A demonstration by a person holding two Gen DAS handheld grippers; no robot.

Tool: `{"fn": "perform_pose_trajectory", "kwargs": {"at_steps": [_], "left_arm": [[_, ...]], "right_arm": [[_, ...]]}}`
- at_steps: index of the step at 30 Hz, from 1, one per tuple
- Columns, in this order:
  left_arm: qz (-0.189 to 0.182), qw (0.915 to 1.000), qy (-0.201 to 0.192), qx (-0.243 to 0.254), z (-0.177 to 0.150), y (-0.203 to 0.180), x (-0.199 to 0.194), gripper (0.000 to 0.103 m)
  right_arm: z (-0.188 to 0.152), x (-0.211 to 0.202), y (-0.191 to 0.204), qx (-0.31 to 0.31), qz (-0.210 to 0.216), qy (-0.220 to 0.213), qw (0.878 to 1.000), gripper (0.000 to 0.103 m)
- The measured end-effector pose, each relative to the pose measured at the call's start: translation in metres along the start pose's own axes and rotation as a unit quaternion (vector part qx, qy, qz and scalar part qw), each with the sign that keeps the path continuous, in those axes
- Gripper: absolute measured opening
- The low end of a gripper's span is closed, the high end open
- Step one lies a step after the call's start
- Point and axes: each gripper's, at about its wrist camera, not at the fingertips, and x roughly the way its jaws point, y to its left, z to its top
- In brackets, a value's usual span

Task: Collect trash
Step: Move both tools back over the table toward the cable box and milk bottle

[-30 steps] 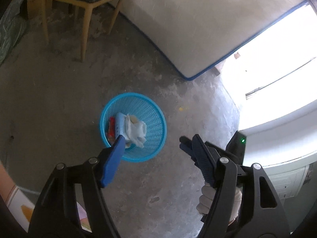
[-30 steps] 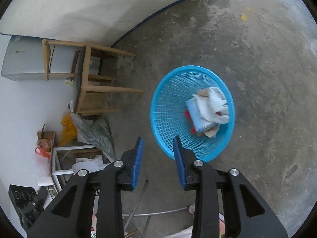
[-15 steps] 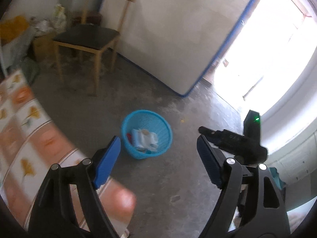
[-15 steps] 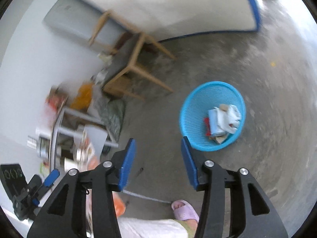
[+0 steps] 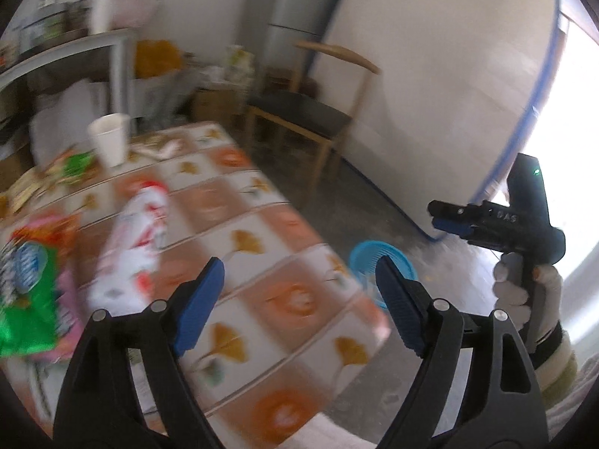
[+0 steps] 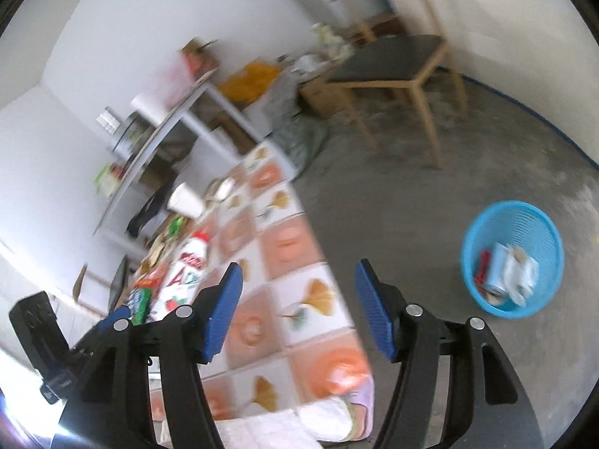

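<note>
The left gripper [image 5: 299,284] hangs over the near corner of the table [image 5: 262,232], jaws spreading wider with nothing between them. The right gripper [image 6: 297,299] sits above the table's floor-side edge, its jaws also opening and empty; in the left wrist view it shows to the right, held in a white-gloved hand [image 5: 524,292] clear of the table.

The blue basket [image 6: 513,258] stands on the bare concrete floor [image 6: 393,205] just off the table's corner, with open floor all round it. It holds crumpled white paper [image 6: 518,273], a pale blue pack and something red.

Trash lies on the table's tiled leaf-pattern cloth: a white and red bottle [image 5: 134,239] on its side, a green and orange snack bag [image 5: 26,280] at the left edge, a white paper cup [image 5: 109,138] standing farther back among blurred wrappers.

Beyond, a wooden chair [image 5: 307,116] with a dark seat stands beside a leaning mattress [image 5: 441,86] edged in blue; a white shelf [image 5: 67,48] lines the wall, cluttered
</note>
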Motion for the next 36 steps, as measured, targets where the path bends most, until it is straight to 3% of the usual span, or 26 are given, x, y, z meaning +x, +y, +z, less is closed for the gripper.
{"fn": "perform_pose_trajectory", "kwargs": {"at_steps": [6, 16, 23, 27, 36], "left_arm": [[0.029, 0.9972, -0.030, -0.062, -0.027, 0.034, -0.028, 0.079], [0.073, 0.9935, -0.052, -0.070, -0.072, 0.043, -0.052, 0.079], [0.088, 0.9910, -0.076, -0.066, -0.090, 0.043, -0.074, 0.079], [0.100, 0.9877, -0.100, -0.067, -0.095, 0.046, -0.090, 0.079], [0.115, 0.9836, -0.108, -0.089, -0.109, 0.073, -0.115, 0.079]], "right_arm": [[0.002, 0.038, 0.063, -0.056, 0.035, 0.051, 0.997, 0.061], [-0.023, 0.059, 0.120, -0.087, 0.098, 0.090, 0.987, 0.076], [-0.044, 0.068, 0.139, -0.069, 0.094, 0.122, 0.986, 0.077], [-0.051, 0.056, 0.152, -0.076, 0.087, 0.115, 0.987, 0.077], [-0.066, 0.058, 0.154, -0.045, 0.067, 0.117, 0.990, 0.077]]}}
